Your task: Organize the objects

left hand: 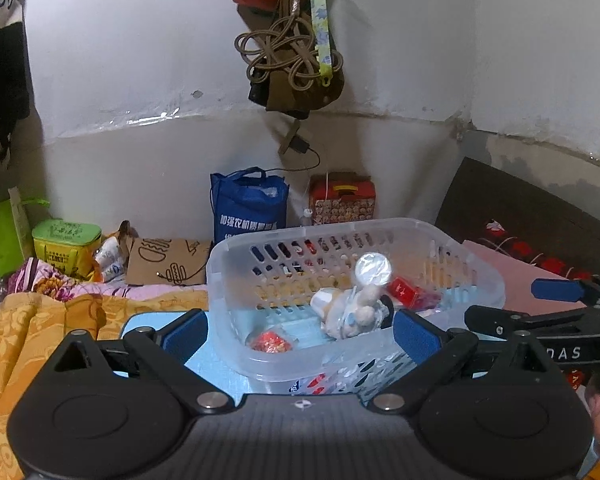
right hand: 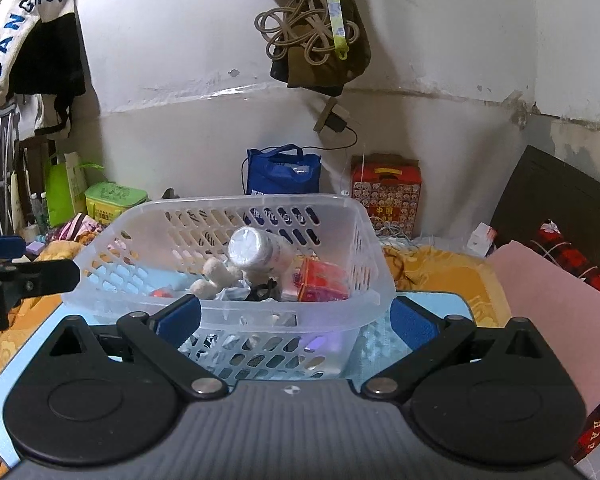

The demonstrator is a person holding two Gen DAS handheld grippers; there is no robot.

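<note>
1. Clear slotted plastic basket [right hand: 228, 248] sits on a light-blue mat [right hand: 380, 344] laid over the bed, dead ahead of both grippers; its long axis runs left–right across the right wrist view, skewed to a diagonal in the left wrist view
2. Contents, all inside the basket: foil-capped bottle [right hand: 256, 250] lying tilted with its cap towards the cameras, small plush toy [right hand: 214, 278], red packet [right hand: 320, 284], a second small red item [left hand: 271, 341] on the floor of the basket, something dark and tangled near centre, cannot tell what
3. Right gripper [right hand: 296, 318]: fingers spread wide, nothing held, blue pads flank the basket's near wall, rim lies between them and slightly forward. Contact with the wall cannot be judged
4. Left gripper [left hand: 300, 332]: also spread wide and empty, pads sit either side of the near corner of the basket
5. Judgement: right gripper squarer to the near long wall, so nearer to a clean pinch on the rim; left meets a corner at an angle
6. No loose task items visible on the mat outside the basket; sorting looks close to done
</note>
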